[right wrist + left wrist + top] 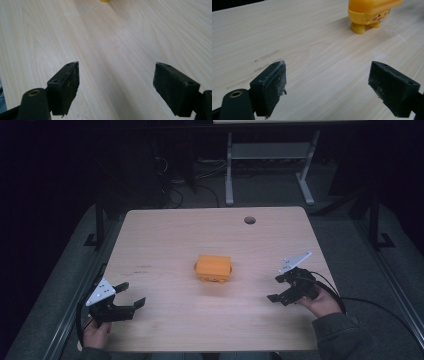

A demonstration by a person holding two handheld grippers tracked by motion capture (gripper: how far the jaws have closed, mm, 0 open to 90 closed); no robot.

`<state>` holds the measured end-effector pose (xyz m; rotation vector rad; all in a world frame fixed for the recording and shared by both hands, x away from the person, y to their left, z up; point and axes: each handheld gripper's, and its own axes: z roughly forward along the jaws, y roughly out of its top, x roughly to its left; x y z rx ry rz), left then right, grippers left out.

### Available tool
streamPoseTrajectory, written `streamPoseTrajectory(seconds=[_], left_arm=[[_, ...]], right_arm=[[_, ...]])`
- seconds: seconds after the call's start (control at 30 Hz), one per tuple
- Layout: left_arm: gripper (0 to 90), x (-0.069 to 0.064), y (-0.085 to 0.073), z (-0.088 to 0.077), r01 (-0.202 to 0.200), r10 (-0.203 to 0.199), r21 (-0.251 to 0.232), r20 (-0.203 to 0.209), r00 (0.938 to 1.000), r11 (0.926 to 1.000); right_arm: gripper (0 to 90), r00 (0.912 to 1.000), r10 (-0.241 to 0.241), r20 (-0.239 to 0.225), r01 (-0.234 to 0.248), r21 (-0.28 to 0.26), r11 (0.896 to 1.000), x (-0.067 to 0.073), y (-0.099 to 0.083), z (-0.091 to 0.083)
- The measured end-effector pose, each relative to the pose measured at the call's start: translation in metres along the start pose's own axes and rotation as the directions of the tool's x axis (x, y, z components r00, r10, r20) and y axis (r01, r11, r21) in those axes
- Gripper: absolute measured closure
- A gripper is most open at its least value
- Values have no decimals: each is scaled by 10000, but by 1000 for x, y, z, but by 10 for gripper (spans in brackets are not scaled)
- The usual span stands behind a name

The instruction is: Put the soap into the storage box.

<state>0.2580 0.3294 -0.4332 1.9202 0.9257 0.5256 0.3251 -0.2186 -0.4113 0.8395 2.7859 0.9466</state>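
A pale wooden table [165, 240] with a cable hole [249, 220], and a metal desk frame [270, 155] behind.

The person's left hand [95, 332] holds the left tongs [131, 295] low at the near left of the counter [165, 235], jaws spread wide and aimed inward. The right hand [320, 302] holds the right tongs [276, 289] at the near right, jaws likewise wide apart, pointing left. Both tongs grip nothing. A grey sleeve [342, 335] covers the right forearm.
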Motion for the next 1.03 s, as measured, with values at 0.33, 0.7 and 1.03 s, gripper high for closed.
streamPoseTrajectory(seconds=[0.33, 0.7, 1.03], left_arm=[[143, 0, -1, 2, 88, -88, 21, 7, 10000, 10000], [143, -1, -1, 3, -18, 17, 126, 28, 10000, 9999], [143, -1, -2, 4, -61, 60, 244, 41, 10000, 9997]], right_arm=[[210, 9991, 379, 196, -372, -343, 9987, 6, -37, -4], [209, 9951, 831, 543, -781, -888, 9930, 20, -73, -13], [189, 9869, 1135, 1148, -886, -2029, 9752, 36, -90, -23]])
